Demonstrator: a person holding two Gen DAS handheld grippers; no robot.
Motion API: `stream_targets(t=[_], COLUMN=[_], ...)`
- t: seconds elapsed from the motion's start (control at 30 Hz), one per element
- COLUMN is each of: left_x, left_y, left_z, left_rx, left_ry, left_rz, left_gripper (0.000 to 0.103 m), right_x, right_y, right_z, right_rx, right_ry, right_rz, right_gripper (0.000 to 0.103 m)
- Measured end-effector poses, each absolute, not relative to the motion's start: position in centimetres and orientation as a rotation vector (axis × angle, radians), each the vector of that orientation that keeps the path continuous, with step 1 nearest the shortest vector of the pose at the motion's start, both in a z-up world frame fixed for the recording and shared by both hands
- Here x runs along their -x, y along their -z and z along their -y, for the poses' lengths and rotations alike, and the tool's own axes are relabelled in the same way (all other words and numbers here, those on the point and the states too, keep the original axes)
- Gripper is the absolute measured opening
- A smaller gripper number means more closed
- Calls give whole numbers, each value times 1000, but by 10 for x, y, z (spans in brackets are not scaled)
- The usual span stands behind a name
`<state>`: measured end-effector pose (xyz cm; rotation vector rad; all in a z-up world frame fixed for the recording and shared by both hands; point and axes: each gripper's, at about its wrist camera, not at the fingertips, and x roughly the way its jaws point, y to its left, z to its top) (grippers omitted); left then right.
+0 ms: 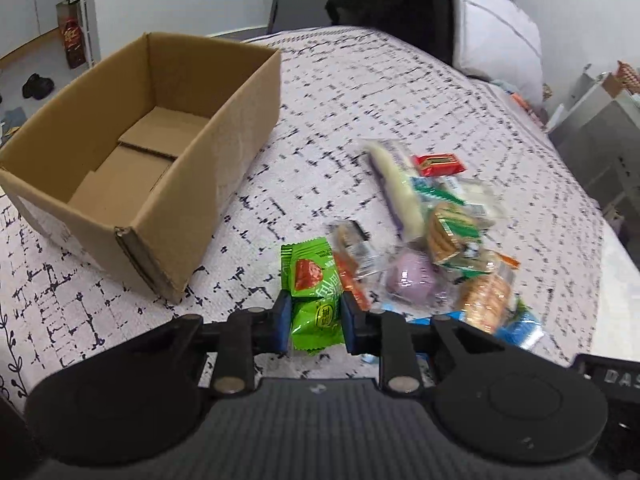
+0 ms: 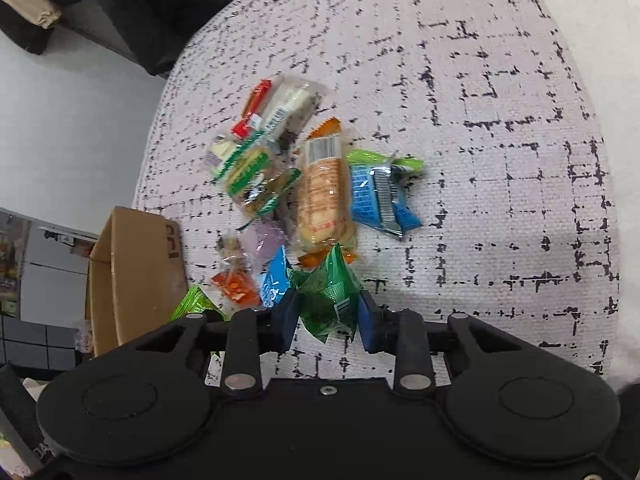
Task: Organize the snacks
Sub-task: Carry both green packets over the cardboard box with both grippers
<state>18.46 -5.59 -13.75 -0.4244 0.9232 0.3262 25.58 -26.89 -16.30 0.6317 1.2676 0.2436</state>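
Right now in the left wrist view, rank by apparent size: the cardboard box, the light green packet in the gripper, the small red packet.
1. cardboard box
2. light green packet, clamped in the left gripper; its nearness to the lens enlarges it
3. small red packet, farther off, so true size is unsure

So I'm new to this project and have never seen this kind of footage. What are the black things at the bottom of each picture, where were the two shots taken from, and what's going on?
The black shapes are hand-held tools, one in each of a person's hands, each ending in a two-fingered claw with a camera behind it looking forward along the fingers. One picture is from the left tool, the other from the right.

Both look down on a bed cover with a black-and-white grid pattern. On it lie a pile of wrapped snacks and an open cardboard box, with nothing visible inside it.

The left claw is closed on a light green snack packet. The right claw grips a darker green packet. Presumably both go into the box.
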Motion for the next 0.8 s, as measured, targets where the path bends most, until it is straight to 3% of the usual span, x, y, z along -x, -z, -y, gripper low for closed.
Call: stream_targets(t=[0.8], left_x=[-147], left_y=[76], left_z=[27], left_rx=[437], left_ry=[-279], left_rz=[-830], left_gripper=[24], right_x=[-239], right_y=[108], right_z=[243], right_rx=[-652], right_ry=[-466], right_rz=[-986], right_gripper=[29])
